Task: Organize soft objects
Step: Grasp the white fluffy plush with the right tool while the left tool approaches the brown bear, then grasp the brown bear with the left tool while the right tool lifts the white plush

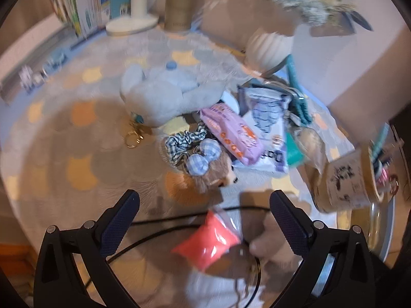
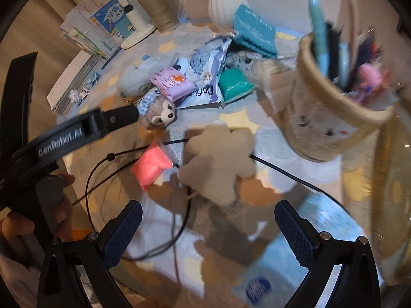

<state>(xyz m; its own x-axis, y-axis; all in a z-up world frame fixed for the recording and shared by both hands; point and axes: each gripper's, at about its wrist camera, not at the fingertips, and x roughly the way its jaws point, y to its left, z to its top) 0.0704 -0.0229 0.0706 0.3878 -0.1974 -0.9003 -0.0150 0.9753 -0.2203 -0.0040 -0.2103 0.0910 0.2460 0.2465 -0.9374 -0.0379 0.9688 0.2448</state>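
Note:
My left gripper (image 1: 204, 218) is open and empty above a pink soft packet (image 1: 208, 243), which also shows in the right wrist view (image 2: 151, 165). Ahead lie a brown plush bear with a blue checked bow (image 1: 205, 164), a checked scrunchie (image 1: 183, 141) and a pale blue plush (image 1: 161, 95). My right gripper (image 2: 208, 227) is open and empty just short of a beige flower-shaped plush (image 2: 218, 159). The bear (image 2: 160, 114) and blue plush (image 2: 138, 77) lie beyond it. The left gripper's arm (image 2: 77, 133) crosses the left of that view.
Tissue packs, purple (image 1: 231, 131), white (image 1: 267, 128) and teal (image 2: 254, 30), lie on the patterned mat (image 1: 77, 133). A beige pen cup (image 2: 334, 107) stands at right, a white vase (image 1: 269, 48) and books (image 1: 87, 2) at the back. Black cords (image 2: 102, 159) cross the mat.

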